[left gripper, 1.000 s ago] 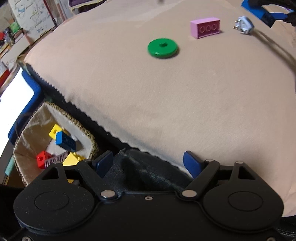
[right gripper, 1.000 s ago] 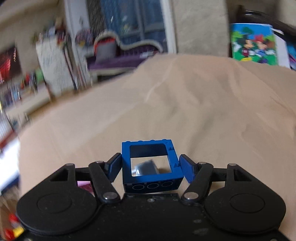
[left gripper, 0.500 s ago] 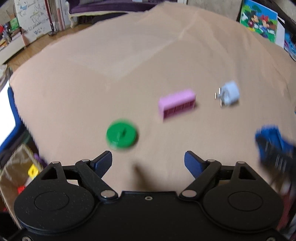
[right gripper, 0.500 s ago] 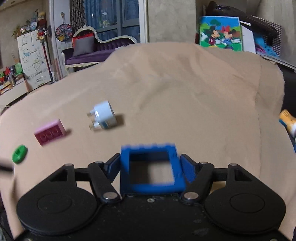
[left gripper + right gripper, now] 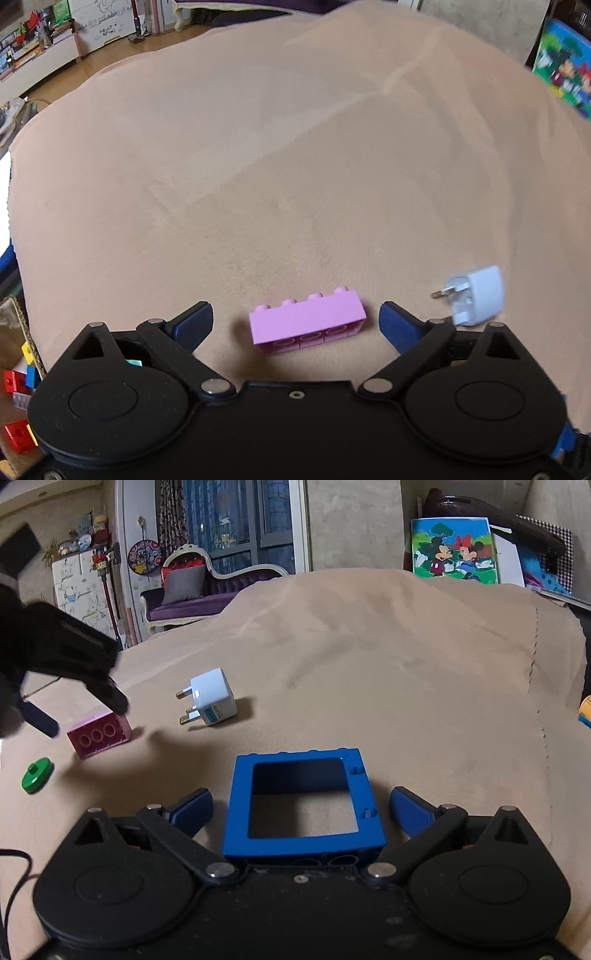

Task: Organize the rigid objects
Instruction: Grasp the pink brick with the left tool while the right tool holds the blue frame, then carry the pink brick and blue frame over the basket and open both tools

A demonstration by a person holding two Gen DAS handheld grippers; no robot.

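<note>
No brand name or legible writing is seen on the toys; only a cartoon-mouse picture (image 5: pixel 454 548) is made out behind the cloth-covered bench (image 5: pixel 295 166). The left claw (image 5: pixel 295 321) is pointed steeply down, its jaws opening around the pink brick (image 5: pixel 308 319), which is lying untouched on the cloth. The right claw (image 5: pixel 301 806) is angled lower, its jaws opening beside the blue frame (image 5: pixel 303 840), which is released onto the cloth. A white plug (image 5: pixel 212 698) and a green disc (image 5: pixel 36 774) are lying nearby.
</note>
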